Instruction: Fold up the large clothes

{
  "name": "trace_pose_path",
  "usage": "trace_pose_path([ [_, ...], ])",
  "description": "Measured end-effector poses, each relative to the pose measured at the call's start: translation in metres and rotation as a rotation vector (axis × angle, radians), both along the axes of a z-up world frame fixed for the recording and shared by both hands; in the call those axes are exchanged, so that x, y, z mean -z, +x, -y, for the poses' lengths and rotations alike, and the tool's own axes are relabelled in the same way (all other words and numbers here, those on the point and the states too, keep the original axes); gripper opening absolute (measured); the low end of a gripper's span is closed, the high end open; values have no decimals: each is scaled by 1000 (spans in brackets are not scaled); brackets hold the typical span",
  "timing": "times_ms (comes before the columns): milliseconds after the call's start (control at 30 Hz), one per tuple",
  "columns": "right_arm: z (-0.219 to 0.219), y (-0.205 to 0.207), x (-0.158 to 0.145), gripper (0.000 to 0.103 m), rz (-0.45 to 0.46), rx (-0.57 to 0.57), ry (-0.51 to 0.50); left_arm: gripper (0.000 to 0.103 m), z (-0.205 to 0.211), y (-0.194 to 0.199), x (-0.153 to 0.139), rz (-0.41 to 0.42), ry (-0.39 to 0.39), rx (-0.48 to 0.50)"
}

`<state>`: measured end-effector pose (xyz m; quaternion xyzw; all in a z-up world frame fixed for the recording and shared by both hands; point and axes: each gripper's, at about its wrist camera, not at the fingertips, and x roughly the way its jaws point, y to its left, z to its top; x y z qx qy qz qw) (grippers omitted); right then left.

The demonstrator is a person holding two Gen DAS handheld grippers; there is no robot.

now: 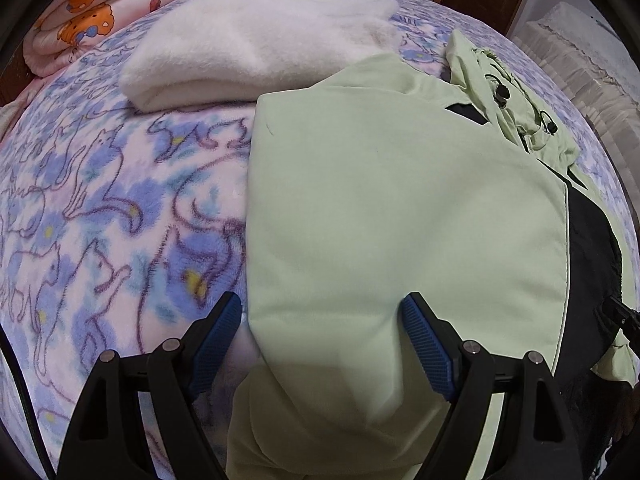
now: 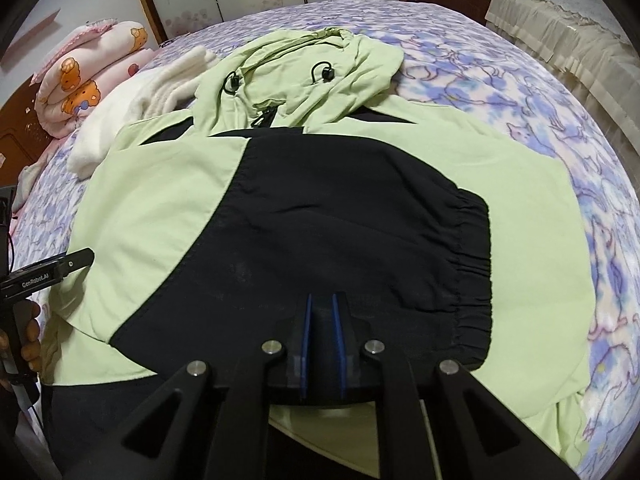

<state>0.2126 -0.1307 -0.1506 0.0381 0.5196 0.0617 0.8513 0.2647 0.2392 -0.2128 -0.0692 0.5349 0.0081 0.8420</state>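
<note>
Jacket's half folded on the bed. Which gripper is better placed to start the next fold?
Probably right. The right gripper is nearly shut on the jacket's black near edge, apparently pinching it. The left gripper stands open over the green panel, gripping nothing.

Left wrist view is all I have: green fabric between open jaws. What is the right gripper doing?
Observer: The right gripper is nearly closed, pinching the black panel at the jacket's near edge.
Operator: How does that panel lie?
Observer: Spread across the green jacket, with its gathered elastic edge towards the right of the right wrist view.
Operator: And the hood?
Observer: The hood lies flat at the far end, with both toggles showing.
</note>
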Motion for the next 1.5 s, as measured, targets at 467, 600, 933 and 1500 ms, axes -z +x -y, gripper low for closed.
trace_pose_path([
  [467, -7, -33, -22, 10, 22, -11, 57, 81, 7, -48, -40, 61, -27, 19],
  [600, -10, -48, -30, 10, 26, -19, 55, 81, 7, -73, -54, 81, -15, 22],
  [933, -20, -104, -67, 10, 71, -73, 12, 81, -4, -166, -71, 93, 33, 25],
  [1500, 1, -207, -77, 10, 47, -91, -94, 81, -32, -282, -63, 115, 57, -8],
])
